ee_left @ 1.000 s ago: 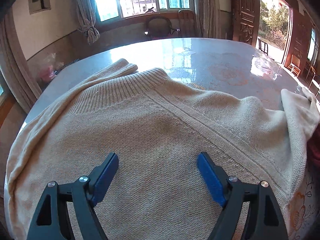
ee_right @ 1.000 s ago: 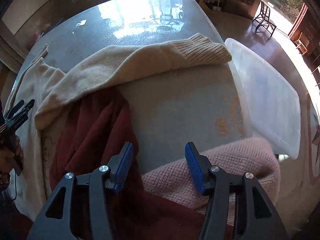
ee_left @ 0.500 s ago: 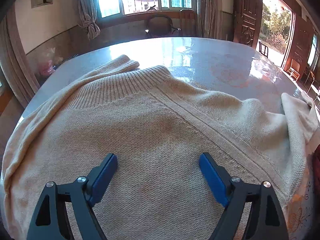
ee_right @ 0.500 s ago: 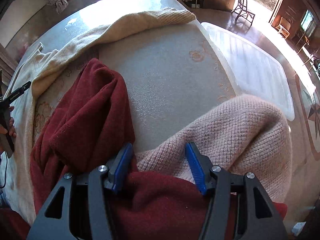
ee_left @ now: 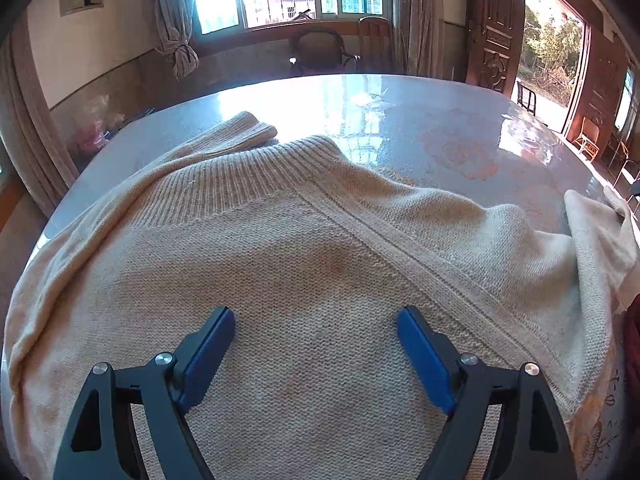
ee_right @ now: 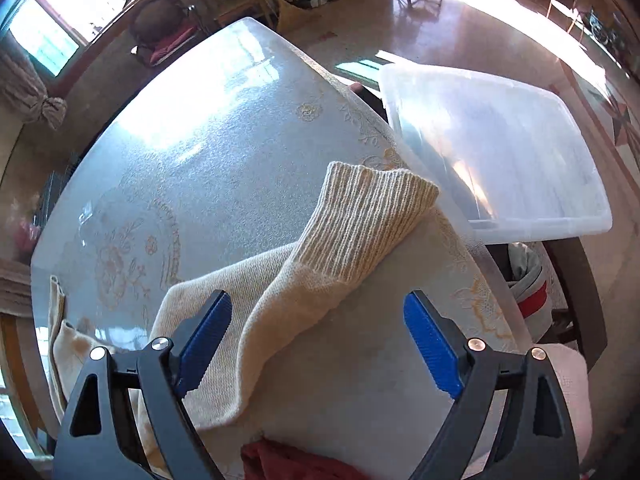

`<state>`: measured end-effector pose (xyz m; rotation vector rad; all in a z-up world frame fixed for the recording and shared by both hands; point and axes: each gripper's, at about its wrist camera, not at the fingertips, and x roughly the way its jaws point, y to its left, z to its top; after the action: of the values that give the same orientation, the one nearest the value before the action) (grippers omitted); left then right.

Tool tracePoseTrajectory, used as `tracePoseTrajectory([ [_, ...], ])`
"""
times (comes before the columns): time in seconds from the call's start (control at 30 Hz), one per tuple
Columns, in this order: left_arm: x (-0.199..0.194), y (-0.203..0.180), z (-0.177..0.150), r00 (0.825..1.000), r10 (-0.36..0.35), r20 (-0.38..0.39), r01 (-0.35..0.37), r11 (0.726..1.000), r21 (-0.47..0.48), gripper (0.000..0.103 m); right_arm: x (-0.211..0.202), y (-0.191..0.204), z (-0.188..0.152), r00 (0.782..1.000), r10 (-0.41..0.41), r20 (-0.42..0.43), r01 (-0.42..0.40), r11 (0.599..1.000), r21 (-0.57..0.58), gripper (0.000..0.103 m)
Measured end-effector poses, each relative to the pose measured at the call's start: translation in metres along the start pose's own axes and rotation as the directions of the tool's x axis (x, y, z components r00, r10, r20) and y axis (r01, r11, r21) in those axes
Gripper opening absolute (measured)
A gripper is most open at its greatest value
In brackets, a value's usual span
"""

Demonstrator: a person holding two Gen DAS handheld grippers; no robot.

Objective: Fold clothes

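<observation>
Left gripper, jaws spread and holding nothing, hovers over the body of the cream sweater spread flat on the glossy table. Right gripper, likewise spread and holding nothing, hangs above the sweater's ribbed cuff; beyond the table edge sits a clear plastic bin.

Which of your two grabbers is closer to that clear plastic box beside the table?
Right. The right gripper hovers over the sweater sleeve, the plastic box just beyond. The left gripper sits over the sweater's body; no box visible there.
</observation>
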<state>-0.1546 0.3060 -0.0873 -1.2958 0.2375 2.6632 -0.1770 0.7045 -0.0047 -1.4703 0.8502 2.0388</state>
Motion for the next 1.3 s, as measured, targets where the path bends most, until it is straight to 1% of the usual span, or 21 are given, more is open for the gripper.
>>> tracePoseTrajectory([
  [0.03, -0.001, 0.000, 0.000, 1.000, -0.002, 0.000, 0.002, 1.000, 0.000, 0.086, 0.008, -0.001, 0.005, 0.999, -0.035, -0.014, 0.035, 0.999, 0.024, 0.091],
  [0.13, -0.002, -0.001, 0.000, 1.000, -0.010, -0.002, 0.010, 1.000, -0.006, 0.087, 0.032, 0.004, 0.011, 0.984, -0.171, -0.059, 0.170, 0.985, -0.011, 0.090],
  [0.17, -0.001, 0.000, 0.000, 1.000, -0.016, -0.004, 0.015, 1.000, -0.012, 0.087, 0.035, 0.004, 0.009, 0.986, -0.158, -0.055, 0.158, 0.987, -0.014, 0.088],
  [0.2, -0.001, 0.000, 0.000, 1.000, -0.021, -0.007, 0.020, 1.000, -0.019, 0.087, 0.038, 0.004, 0.006, 0.988, -0.146, -0.050, 0.145, 0.989, -0.017, 0.074],
  [0.23, -0.001, 0.000, 0.000, 1.000, -0.026, -0.009, 0.026, 0.999, -0.025, 0.088, 0.040, 0.004, 0.003, 0.990, -0.133, -0.046, 0.132, 0.991, -0.021, 0.071],
  [0.3, -0.002, 0.000, 0.000, 1.000, -0.030, -0.011, 0.029, 0.999, -0.030, 0.088, 0.035, 0.009, 0.005, 0.998, -0.064, -0.021, 0.063, 0.995, -0.084, 0.016],
  [0.37, -0.003, -0.003, 0.001, 1.000, -0.024, -0.009, 0.024, 0.999, -0.026, 0.088, 0.017, 0.006, 0.007, 0.999, 0.042, 0.020, -0.040, 0.995, -0.092, 0.016],
  [0.43, -0.004, -0.006, 0.001, 1.000, -0.022, -0.009, 0.022, 0.999, -0.024, 0.088, -0.009, 0.002, 0.011, 0.985, 0.151, 0.082, -0.142, 0.984, -0.106, 0.016],
  [0.53, -0.024, -0.024, -0.012, 1.000, -0.024, -0.008, 0.024, 0.999, -0.025, 0.088, -0.047, -0.005, 0.015, 0.935, 0.310, 0.170, -0.289, 0.947, -0.140, 0.016],
  [0.67, -0.021, -0.018, -0.013, 1.000, -0.016, -0.007, 0.015, 1.000, -0.027, 0.088, -0.097, -0.036, 0.022, 0.887, 0.347, 0.305, -0.302, 0.935, -0.187, 0.015],
  [0.73, -0.023, -0.022, -0.013, 1.000, -0.007, -0.007, 0.007, 0.999, -0.031, 0.088, -0.084, -0.062, 0.026, 0.907, 0.308, 0.287, -0.277, 0.950, -0.145, 0.015],
  [0.8, -0.025, -0.025, -0.013, 1.000, 0.002, -0.007, -0.002, 0.999, -0.034, 0.088, -0.048, -0.093, 0.022, 0.941, 0.268, 0.208, -0.261, 0.963, -0.060, 0.015],
  [0.93, -0.023, -0.014, -0.015, 1.000, 0.004, -0.006, -0.004, 0.999, -0.035, 0.088, 0.010, -0.149, -0.009, 0.982, 0.185, 0.047, -0.189, 0.976, 0.108, 0.019],
  [0.97, -0.020, -0.011, -0.014, 1.000, 0.000, -0.007, 0.000, 0.999, -0.039, 0.088, 0.011, -0.160, -0.017, 0.982, 0.183, 0.049, -0.188, 0.974, 0.126, 0.020],
  [1.0, -0.017, -0.010, -0.013, 1.000, -0.004, -0.009, 0.004, 0.999, -0.043, 0.088, 0.012, -0.170, -0.025, 0.982, 0.181, 0.051, -0.187, 0.972, 0.145, 0.026],
  [1.07, -0.015, -0.009, -0.013, 1.000, -0.007, -0.010, 0.007, 0.999, -0.046, 0.088, -0.004, -0.180, -0.028, 0.996, 0.018, 0.084, -0.032, 0.983, 0.179, 0.046],
  [1.1, -0.016, -0.010, -0.014, 1.000, -0.005, -0.009, 0.005, 0.999, -0.045, 0.088, -0.013, -0.185, -0.030, 0.993, -0.065, 0.099, 0.045, 0.979, 0.198, 0.047],
  [1.13, -0.017, -0.011, -0.014, 1.000, -0.004, -0.009, 0.003, 0.999, -0.043, 0.088, -0.025, -0.184, -0.030, 0.984, -0.106, 0.145, 0.075, 0.976, 0.206, 0.047],
  [1.2, -0.019, -0.011, -0.015, 1.000, -0.009, -0.012, 0.008, 0.999, -0.045, 0.088, -0.055, -0.162, -0.026, 0.968, -0.057, 0.243, 0.026, 0.991, 0.130, 0.047],
  [1.27, -0.019, -0.009, -0.015, 1.000, -0.016, -0.018, 0.015, 0.998, -0.054, 0.088, -0.071, -0.104, -0.016, 0.958, 0.009, 0.286, 0.011, 0.998, -0.069, 0.047],
  [1.3, -0.020, -0.006, -0.014, 1.000, -0.007, -0.019, 0.006, 0.998, -0.058, 0.088, -0.071, -0.074, -0.026, 0.960, 0.051, 0.274, -0.002, 0.984, -0.176, 0.047],
])
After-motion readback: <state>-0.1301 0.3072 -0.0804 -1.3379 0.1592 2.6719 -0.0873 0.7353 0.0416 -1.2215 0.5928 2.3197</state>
